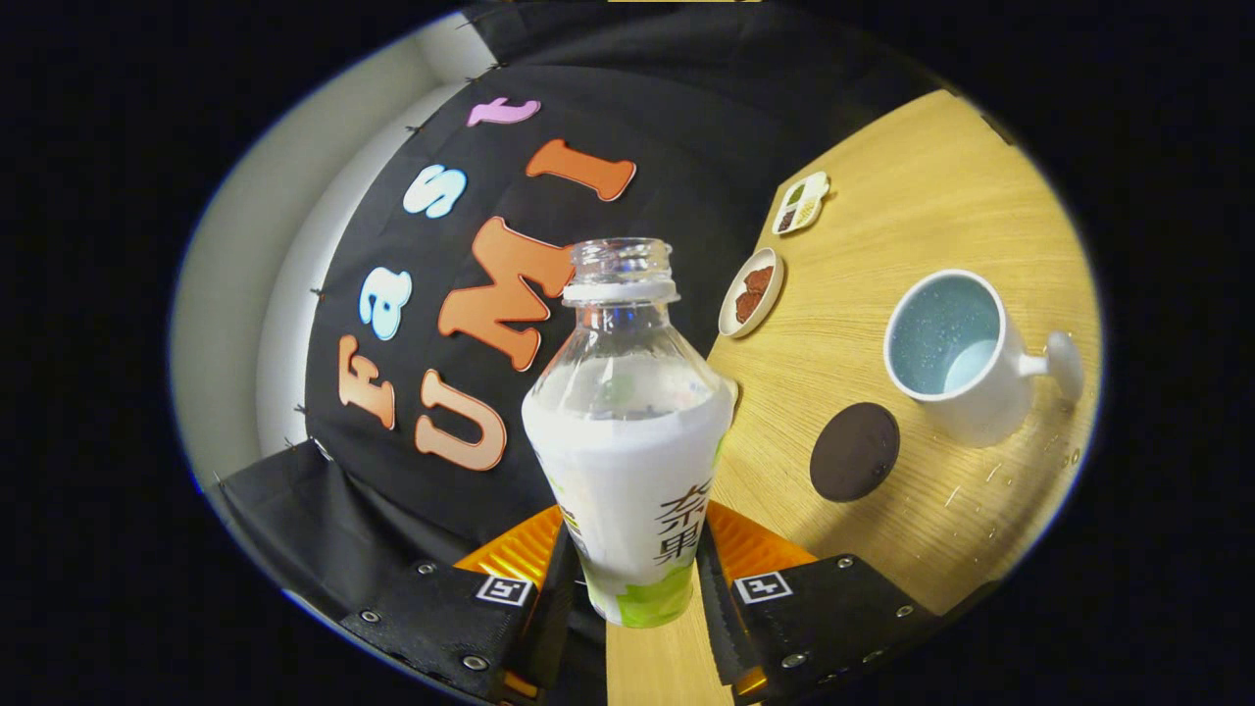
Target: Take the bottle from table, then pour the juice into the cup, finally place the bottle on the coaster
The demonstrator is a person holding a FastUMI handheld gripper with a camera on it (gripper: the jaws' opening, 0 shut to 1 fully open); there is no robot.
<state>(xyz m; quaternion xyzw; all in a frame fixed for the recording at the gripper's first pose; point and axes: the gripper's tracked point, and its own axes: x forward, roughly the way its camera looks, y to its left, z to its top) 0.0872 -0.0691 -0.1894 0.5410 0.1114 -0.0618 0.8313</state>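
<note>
Bottle: clear plastic bottle (627, 431) with a white label wrap and a white neck ring, cap off, mouth open; it stands between the gripper's two fingers, lifted off the table, base at the fingers and neck pointing away from them.
Gripper: gripper (632, 579) clenched on the lower body of the bottle, one finger pressing each side of the label.
Liquid: the bare shoulder above the label looks see-through; whether juice fills the part behind the label is hard to tell.
Table: light wooden table (941, 176) with a fine grain, seen tilted beside the bottle, on its right.
Cup: white ceramic cup (961, 358) with a pale blue inside and a knobbed handle, on the table well to the right of the bottle, handle turned away from the bottle; a little pale liquid seems to lie in its bottom.
Coaster: dark brown round coaster (855, 451) flat on the table, between the bottle and the cup, nearer the cup and apart from it, bare.
Small plate: round cream plate (751, 292) holding brown pieces, on the table beyond the coaster, level with the bottle's neck.
Far dish: small white divided dish (801, 203) with bits of food, beyond the round plate.
Droplets: pale specks on the table near the cup's base.
</note>
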